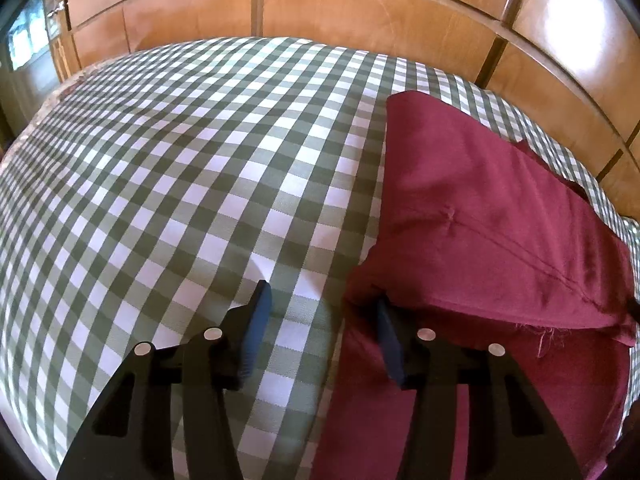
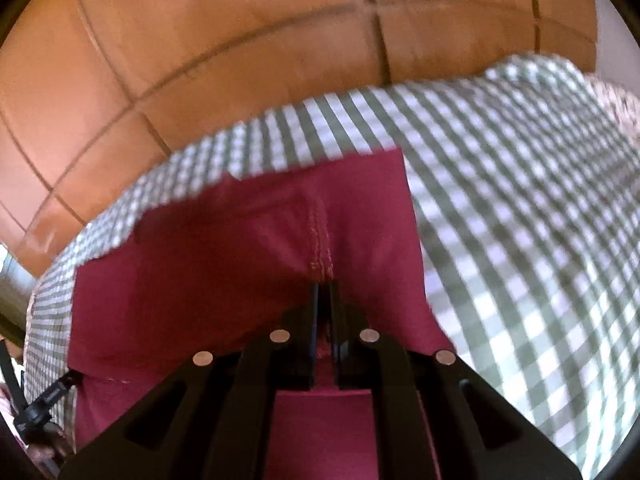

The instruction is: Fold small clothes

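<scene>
Both views are bright and warm, lit by daylight; white glare patches sit on the glossy wooden panels (image 1: pixel 568 20) at the top of each picture, and the left tongs (image 1: pixel 322 300) cast a soft shadow on the checked cloth (image 1: pixel 180 184) beneath them. The left wrist view is sharp; the right wrist view is smeared by motion blur, the checks (image 2: pixel 520 208) streaked and the red garment (image 2: pixel 224 240) soft-edged. Fisheye distortion bows every straight line; dark vignetting rims the corners.
</scene>
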Available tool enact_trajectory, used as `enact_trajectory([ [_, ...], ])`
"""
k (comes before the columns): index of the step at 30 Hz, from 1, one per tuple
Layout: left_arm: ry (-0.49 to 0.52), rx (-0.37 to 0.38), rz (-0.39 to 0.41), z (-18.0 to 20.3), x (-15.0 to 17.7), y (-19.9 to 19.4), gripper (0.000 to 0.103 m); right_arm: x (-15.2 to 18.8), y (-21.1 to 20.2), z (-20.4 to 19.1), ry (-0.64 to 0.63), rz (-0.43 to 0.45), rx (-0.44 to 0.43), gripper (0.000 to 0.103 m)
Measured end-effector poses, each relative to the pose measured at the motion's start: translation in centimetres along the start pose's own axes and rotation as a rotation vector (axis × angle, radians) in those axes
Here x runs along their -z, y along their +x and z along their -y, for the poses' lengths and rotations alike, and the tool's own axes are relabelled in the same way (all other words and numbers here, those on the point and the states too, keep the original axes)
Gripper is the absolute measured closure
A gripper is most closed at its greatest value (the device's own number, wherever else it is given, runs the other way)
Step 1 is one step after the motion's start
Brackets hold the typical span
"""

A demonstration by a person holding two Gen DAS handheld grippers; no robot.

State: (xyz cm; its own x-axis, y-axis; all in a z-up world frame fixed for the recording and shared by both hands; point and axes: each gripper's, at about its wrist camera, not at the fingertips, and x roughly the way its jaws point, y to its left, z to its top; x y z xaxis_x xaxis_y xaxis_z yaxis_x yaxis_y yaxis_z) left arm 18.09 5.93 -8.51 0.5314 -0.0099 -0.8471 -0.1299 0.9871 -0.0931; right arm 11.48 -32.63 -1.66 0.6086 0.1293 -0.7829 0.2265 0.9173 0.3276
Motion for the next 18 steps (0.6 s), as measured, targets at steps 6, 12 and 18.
enact_trajectory([
  [6, 0.031, -0.004, 0.000, 0.3, 0.6, -0.7, 0.054, 0.9, 0.8, 0.4, 0.004, 0.006, 0.007, 0.099],
  [12, 0.010, 0.082, 0.080, -1.0, 0.8, -4.4, 0.054, 0.6, -0.6, 0.3, -0.012, 0.016, 0.004, 0.098],
  [18, 0.084, 0.119, 0.175, 0.8, 0.2, -6.7, 0.054, 1.1, -0.9, 0.1, -0.013, 0.026, 0.019, 0.098],
])
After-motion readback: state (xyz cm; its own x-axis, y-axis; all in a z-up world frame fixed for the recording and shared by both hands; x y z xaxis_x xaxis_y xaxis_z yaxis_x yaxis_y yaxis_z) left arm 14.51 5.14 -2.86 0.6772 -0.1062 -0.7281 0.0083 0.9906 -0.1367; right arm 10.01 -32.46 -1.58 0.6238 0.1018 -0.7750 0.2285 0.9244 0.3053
